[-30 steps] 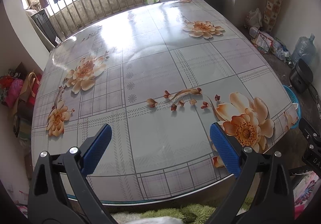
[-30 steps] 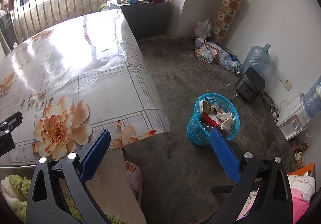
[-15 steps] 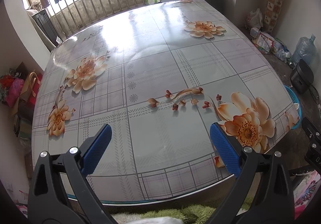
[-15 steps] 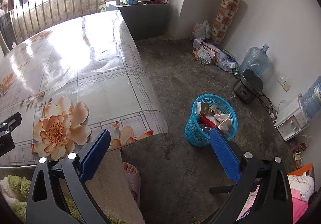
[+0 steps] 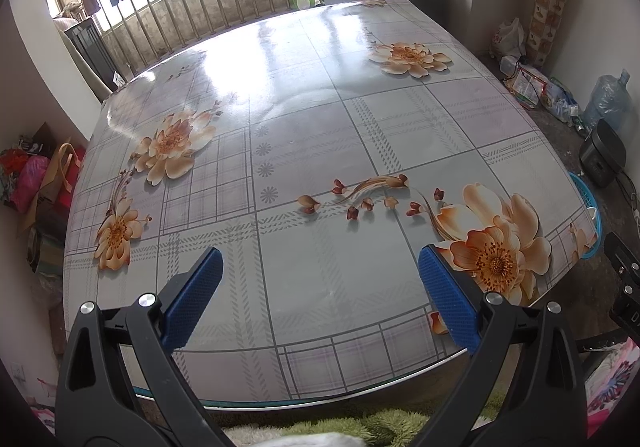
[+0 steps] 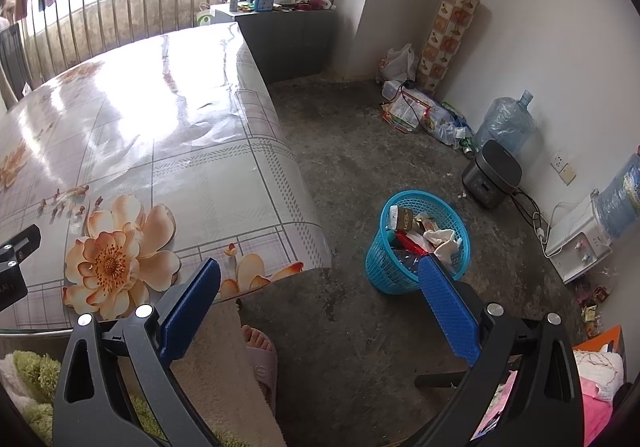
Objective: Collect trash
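Claws both wide apart, holding nothing: left gripper [image 5: 320, 289] over flowery table [image 5: 320, 119], right gripper [image 6: 320, 289] w/ blue trash basket [image 6: 380, 267] at 1 o'clock on floor.

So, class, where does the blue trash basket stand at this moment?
In the right wrist view the blue trash basket stands on the concrete floor, right of the table corner, with the dark cooker beyond it near the wall.

The left tool [image 5: 320, 293] is held with jaws spread wide above the flower-patterned worktop [image 5: 320, 127]; nothing is gripped between them.
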